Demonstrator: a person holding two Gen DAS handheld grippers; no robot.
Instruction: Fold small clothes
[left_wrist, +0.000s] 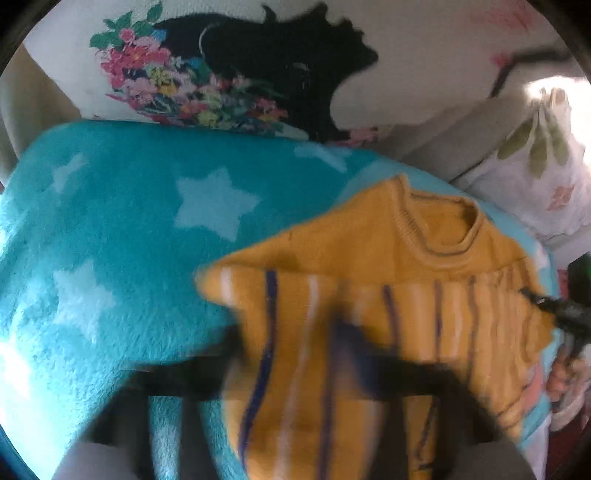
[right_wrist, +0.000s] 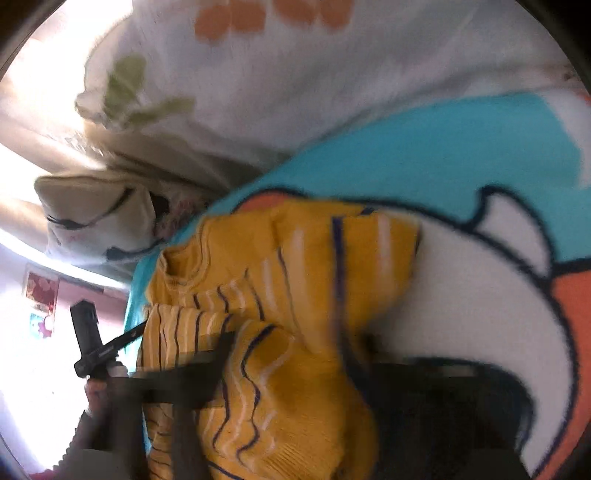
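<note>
Close to the left camera, the left gripper (left_wrist: 295, 373) is pressing its dark, blurred fingers on the lower striped part of a small yellow sweater (left_wrist: 417, 266), and its jaws are nearly together, pinching the knit cloth. Near the right camera, the right gripper (right_wrist: 291, 350) is doing the same with a bunched fold of this sweater (right_wrist: 280, 402); its fingers are also blurred, but they are almost closed with yellow cloth between them. The sweater is lying on a turquoise blanket (left_wrist: 122, 229) with pale stars, with its round neck pointing away from the left camera and the striped body toward it. At the right edge of the left view, the other gripper is showing, with a hand (left_wrist: 565, 376) under it. Behind the blanket, a white cushion with a black figure and flowers (left_wrist: 229, 70) is standing. Farther right, a pale pillow with green leaves (left_wrist: 535, 173) is leaning.
</note>
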